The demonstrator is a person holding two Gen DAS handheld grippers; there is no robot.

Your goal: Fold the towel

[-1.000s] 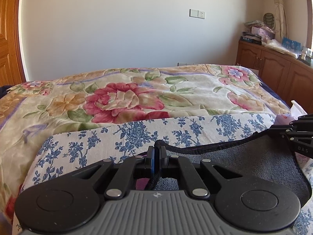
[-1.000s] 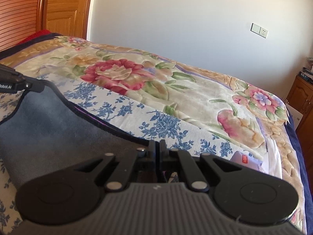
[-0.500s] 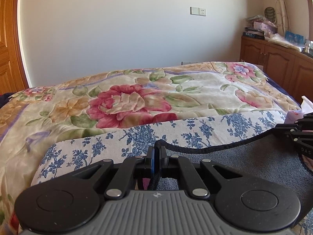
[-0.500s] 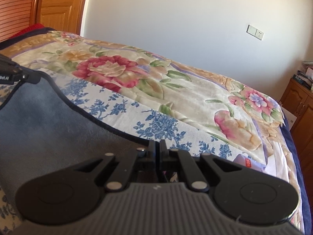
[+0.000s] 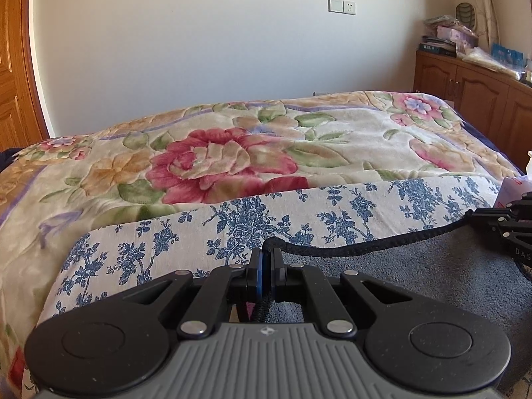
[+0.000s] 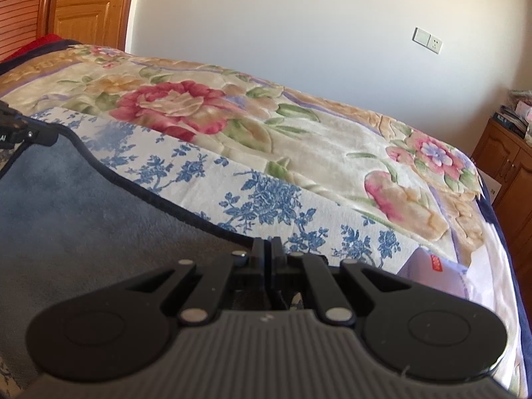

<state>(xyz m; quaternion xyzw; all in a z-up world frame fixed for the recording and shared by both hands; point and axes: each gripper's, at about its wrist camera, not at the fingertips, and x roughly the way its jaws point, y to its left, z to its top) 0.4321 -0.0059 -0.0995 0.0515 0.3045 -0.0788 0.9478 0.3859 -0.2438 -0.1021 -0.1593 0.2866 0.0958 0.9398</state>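
A dark grey towel (image 5: 415, 266) with a black corded hem hangs stretched between my two grippers over the bed. My left gripper (image 5: 266, 256) is shut on the towel's left corner, the hem running off to the right. My right gripper (image 6: 267, 249) is shut on the towel's (image 6: 83, 219) right corner. In the left wrist view the right gripper (image 5: 498, 222) shows at the right edge, pinching the hem. In the right wrist view the left gripper (image 6: 30, 133) shows at the far left edge.
Under the towel lies a white cloth with blue flowers (image 5: 232, 222) on a bed with a floral blanket (image 5: 216, 163). A wooden cabinet (image 5: 465, 83) stands at the right, a wooden door (image 6: 86, 10) at the left. A small white packet (image 6: 432, 266) lies near the bed's right edge.
Both grippers have moved forward over the bed with the towel corners held; the towel's top hem is pulled straighter between them.
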